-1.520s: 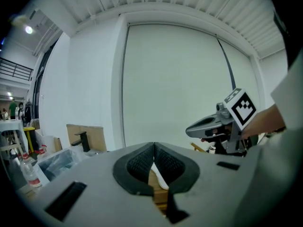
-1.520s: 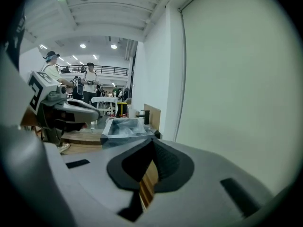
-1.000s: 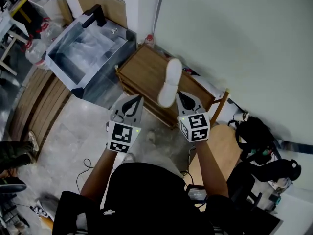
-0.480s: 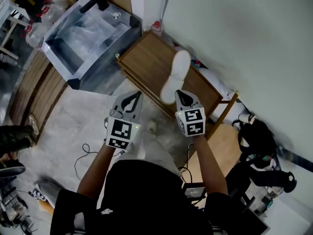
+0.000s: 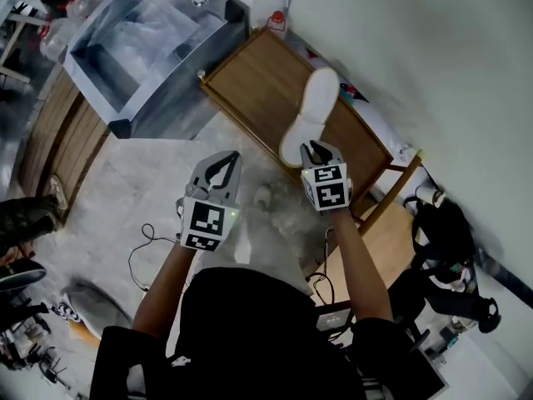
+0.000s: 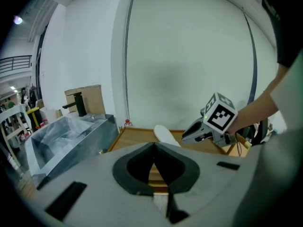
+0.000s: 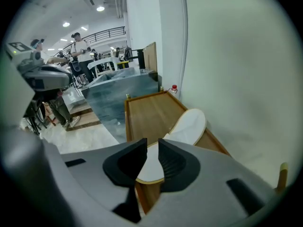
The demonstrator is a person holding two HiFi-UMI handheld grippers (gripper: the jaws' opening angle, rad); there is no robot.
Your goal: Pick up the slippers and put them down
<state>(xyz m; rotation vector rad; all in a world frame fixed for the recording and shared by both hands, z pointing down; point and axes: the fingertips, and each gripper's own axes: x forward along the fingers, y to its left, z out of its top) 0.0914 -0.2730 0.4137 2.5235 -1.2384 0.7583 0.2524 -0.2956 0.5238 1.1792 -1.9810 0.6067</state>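
A single white slipper [image 5: 312, 111] lies along the right side of the wooden shoe rack's top [image 5: 250, 98], close to the wall. My right gripper [image 5: 314, 147] is at its heel end. In the right gripper view the slipper [image 7: 187, 126] shows through the gap of my right gripper [image 7: 152, 143]. Its jaws have just been opening and stand apart, so the pads no longer press on the heel between them. My left gripper [image 5: 223, 158] hovers left of it over the rack's front edge, shut and empty [image 6: 154, 145]. The left gripper view shows the slipper [image 6: 163, 135] beside the right gripper [image 6: 191, 135].
A steel sink unit [image 5: 141, 48] with a black faucet stands left of the rack. A red-capped bottle [image 5: 277, 22] sits at the rack's far corner by the white wall. A wooden stool [image 5: 391, 240] and black bag [image 5: 441, 232] are at right; a cable [image 5: 141, 257] lies on the floor.
Both grippers came down toward the rack. The slipper, held up above the rack before, now lies on its top. The right jaws have parted.
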